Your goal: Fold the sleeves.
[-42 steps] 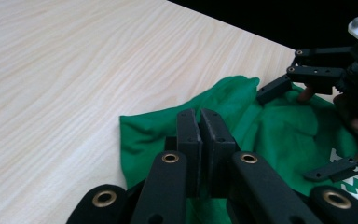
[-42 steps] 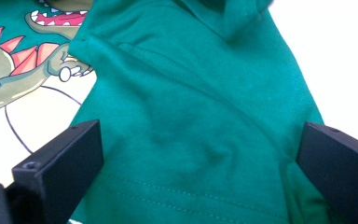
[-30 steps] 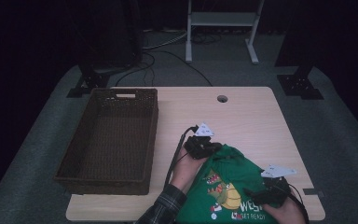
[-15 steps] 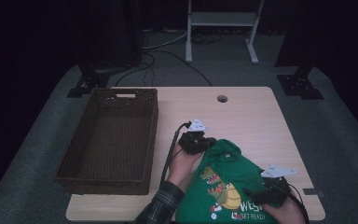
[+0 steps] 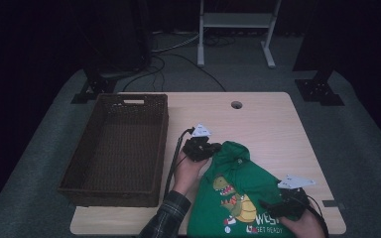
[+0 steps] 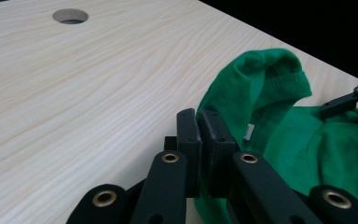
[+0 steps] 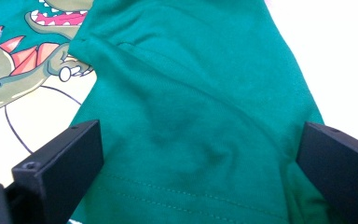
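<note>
**Soft green shirt is being folded**

Moving toward 9 o'clock, the left gripper (image 5: 213, 148) is pulling the shirt's (image 5: 243, 198) top corner, pinching it tight. Right gripper (image 5: 268, 206) is sitting wide open over the sleeve at 5 o'clock on the tabletop (image 5: 268, 119). Shirt is looking light, floppy; hems and corners are looking best for grabbing.

The shirt (image 5: 238, 188) is green with an olive, red-spiked dinosaur print. Beside it stands a dark brown woven basket (image 5: 116, 148) on the pale wood-grain table (image 5: 263, 119).
</note>
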The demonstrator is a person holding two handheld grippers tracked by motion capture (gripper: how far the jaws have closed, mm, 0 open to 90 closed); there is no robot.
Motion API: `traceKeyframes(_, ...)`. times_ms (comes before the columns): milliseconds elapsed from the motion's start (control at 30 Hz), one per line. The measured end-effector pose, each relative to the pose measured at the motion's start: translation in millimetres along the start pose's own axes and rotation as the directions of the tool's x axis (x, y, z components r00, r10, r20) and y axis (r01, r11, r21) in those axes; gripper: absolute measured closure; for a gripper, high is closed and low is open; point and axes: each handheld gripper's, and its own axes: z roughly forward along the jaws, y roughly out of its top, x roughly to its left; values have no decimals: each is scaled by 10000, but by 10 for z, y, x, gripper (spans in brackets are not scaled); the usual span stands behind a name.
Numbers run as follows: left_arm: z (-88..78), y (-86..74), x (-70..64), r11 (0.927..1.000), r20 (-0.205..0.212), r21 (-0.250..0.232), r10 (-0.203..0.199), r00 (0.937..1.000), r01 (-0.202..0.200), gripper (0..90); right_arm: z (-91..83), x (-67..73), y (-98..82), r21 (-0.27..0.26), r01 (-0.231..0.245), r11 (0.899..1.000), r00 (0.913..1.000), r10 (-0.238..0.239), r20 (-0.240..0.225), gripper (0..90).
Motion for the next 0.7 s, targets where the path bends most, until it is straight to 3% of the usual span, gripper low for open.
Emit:
traceKeyframes(367,-32,-106,135,9991,-375,-47,-423,9984,421,874,0,0,0,-2,4,10000,10000,-4,1,0)
traceKeyframes(700,-35,-201,226,9984,-817,59,-548,9951,555,873,0,0,0,1,3,10000,10000,-3,0,0)
